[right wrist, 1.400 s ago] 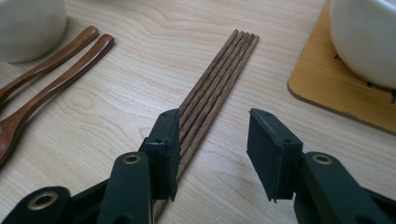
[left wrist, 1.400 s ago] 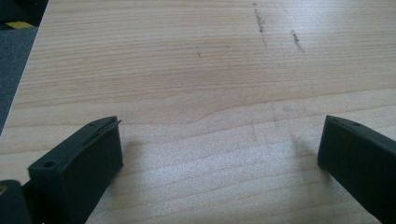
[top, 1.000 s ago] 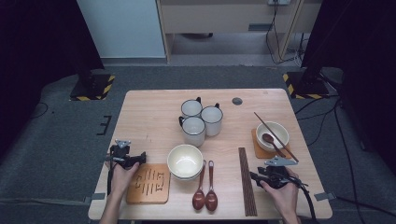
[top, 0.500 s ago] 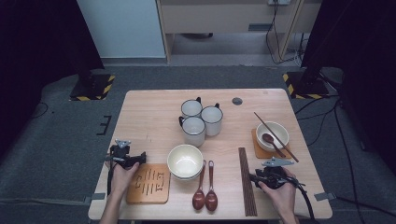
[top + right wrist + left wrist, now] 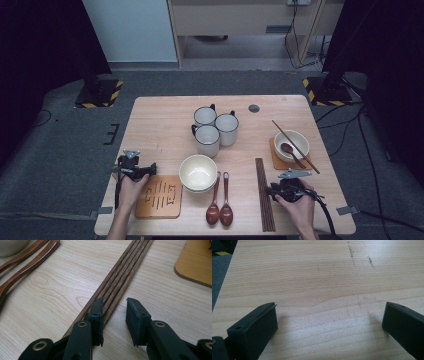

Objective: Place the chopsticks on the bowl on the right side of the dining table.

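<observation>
A flat row of several dark wooden chopsticks (image 5: pixel 261 175) (image 5: pixel 125 272) lies lengthwise on the table at the front right. My right gripper (image 5: pixel 281 189) (image 5: pixel 113 302) is low over their near end. Its jaws have just been closing. One jaw rests over the sticks, the other stands on the bare wood beside them, and the outer sticks run through the gap untouched. My left gripper (image 5: pixel 134 167) (image 5: pixel 329 310) sits at the front left with its jaws wide open over bare tabletop and nothing between them.
A cream bowl (image 5: pixel 198 172) stands front centre, with a slotted wooden trivet (image 5: pixel 159 196) to its left and two brown spoons (image 5: pixel 220 200) (image 5: pixel 30 257) to its right. Three mugs (image 5: pixel 215 127) cluster mid-table. At the right, a bowl (image 5: pixel 292 142) holding a spoon and chopsticks sits on a wooden coaster (image 5: pixel 195 262).
The right gripper's jaws look a little closer together over the chopsticks. Both hands stay where they were.
</observation>
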`<action>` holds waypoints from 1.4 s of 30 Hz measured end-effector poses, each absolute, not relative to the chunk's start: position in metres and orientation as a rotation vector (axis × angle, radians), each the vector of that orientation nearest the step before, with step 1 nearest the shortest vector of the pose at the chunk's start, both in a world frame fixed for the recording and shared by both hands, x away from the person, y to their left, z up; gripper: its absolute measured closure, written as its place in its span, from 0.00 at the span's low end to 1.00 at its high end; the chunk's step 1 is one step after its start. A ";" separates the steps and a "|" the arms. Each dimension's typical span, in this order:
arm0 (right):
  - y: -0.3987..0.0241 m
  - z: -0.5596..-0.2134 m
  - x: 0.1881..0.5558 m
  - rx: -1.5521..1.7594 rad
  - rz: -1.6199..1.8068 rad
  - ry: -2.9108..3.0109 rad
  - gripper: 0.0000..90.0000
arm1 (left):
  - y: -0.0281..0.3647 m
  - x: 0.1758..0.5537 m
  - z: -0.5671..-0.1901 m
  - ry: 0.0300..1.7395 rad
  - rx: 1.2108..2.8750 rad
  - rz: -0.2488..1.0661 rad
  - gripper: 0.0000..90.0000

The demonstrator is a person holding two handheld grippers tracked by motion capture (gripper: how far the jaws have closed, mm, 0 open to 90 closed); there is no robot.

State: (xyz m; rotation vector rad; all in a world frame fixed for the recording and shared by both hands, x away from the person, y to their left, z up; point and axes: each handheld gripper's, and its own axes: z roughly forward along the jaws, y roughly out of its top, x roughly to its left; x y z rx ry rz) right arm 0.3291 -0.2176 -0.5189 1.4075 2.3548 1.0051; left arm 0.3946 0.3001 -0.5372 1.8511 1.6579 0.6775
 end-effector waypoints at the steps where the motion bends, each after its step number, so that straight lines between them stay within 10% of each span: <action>1: -0.217 -0.519 0.329 1.413 1.001 2.360 0.76 | 0.300 0.395 -0.537 1.658 1.851 0.677 0.00; 42: -0.228 -0.516 0.330 1.437 0.893 2.334 0.94 | 0.300 0.395 -0.537 1.658 1.851 0.677 0.00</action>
